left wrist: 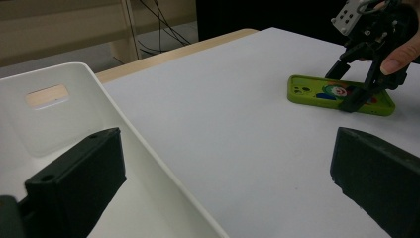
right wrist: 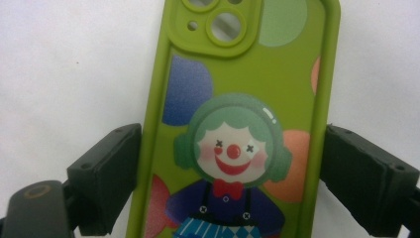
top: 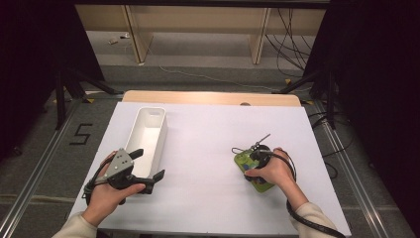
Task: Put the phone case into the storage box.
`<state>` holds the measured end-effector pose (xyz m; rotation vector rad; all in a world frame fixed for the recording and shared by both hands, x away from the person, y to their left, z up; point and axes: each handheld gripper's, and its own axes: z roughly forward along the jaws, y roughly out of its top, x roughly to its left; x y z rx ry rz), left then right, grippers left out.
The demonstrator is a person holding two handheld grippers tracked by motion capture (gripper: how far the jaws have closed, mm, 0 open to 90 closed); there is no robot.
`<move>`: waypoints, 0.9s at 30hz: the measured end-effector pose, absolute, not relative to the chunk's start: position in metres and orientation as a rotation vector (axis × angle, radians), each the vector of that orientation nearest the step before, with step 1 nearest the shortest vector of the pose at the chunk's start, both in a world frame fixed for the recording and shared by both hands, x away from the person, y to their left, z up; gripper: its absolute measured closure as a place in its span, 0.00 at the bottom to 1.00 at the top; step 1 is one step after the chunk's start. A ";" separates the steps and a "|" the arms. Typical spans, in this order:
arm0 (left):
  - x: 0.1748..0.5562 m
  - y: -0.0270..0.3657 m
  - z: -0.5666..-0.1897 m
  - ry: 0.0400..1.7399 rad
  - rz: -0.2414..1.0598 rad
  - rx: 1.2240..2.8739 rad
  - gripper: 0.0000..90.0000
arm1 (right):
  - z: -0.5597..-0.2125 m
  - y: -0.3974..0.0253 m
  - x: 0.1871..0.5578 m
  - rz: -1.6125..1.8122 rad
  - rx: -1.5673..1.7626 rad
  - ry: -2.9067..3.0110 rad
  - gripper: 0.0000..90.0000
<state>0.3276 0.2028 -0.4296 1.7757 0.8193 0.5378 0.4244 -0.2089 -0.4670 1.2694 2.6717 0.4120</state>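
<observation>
A green phone case (top: 243,160) printed with a clown lies flat on the white table, right of the middle. My right gripper (top: 254,166) comes down on it from above. In the right gripper view both jaws of the right gripper (right wrist: 230,168) press against the long sides of the phone case (right wrist: 237,89). The left gripper view shows that right gripper (left wrist: 354,88) straddling the phone case (left wrist: 307,92). My left gripper (top: 148,165) hovers open by the near end of a white bin (top: 159,141), holding nothing. One jaw of the left gripper (left wrist: 223,148) is over the bin's rim (left wrist: 124,115).
The bin is long, narrow and looks empty, standing lengthwise at the table's left. White table surface (top: 208,144) lies between bin and case. Beyond the far wooden edge (top: 208,97) are floor, cables and stand legs.
</observation>
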 end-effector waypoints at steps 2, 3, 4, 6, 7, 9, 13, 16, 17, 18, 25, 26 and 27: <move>0.328 0.203 -0.430 0.819 0.539 1.776 0.00 | -0.467 -0.209 0.425 0.405 1.266 2.672 0.15; 0.328 0.203 -0.429 0.819 0.539 1.775 0.00 | -0.467 -0.208 0.426 0.397 1.267 2.680 0.15; 0.328 0.203 -0.429 0.819 0.539 1.776 0.00 | -0.467 -0.208 0.426 0.394 1.270 2.680 0.15; 0.328 0.203 -0.430 0.821 0.539 1.777 0.00 | -0.467 -0.208 0.426 0.392 1.273 2.680 0.15; 0.327 0.203 -0.429 0.821 0.538 1.776 0.00 | -0.467 -0.208 0.426 0.391 1.275 2.680 0.15; 0.328 0.203 -0.429 0.818 0.539 1.777 0.00 | -0.467 -0.208 0.426 0.391 1.276 2.679 0.15; 0.328 0.203 -0.430 0.821 0.538 1.776 0.00 | -0.466 -0.208 0.426 0.391 1.276 2.681 0.15; 0.328 0.203 -0.429 0.818 0.539 1.776 0.00 | -0.466 -0.207 0.427 0.378 1.280 2.682 0.16; 0.327 0.203 -0.429 0.821 0.538 1.774 0.00 | -0.466 -0.207 0.428 0.377 1.277 2.685 0.16; 0.327 0.203 -0.429 0.821 0.538 1.774 0.00 | -0.466 -0.207 0.428 0.377 1.277 2.685 0.16; 0.327 0.203 -0.429 0.821 0.539 1.775 0.00 | -0.466 -0.207 0.427 0.375 1.286 2.681 0.17; 0.327 0.203 -0.429 0.821 0.539 1.774 0.00 | -0.466 -0.206 0.427 0.374 1.289 2.678 0.17; 0.327 0.203 -0.429 0.821 0.539 1.774 0.00 | -0.466 -0.206 0.427 0.374 1.289 2.678 0.17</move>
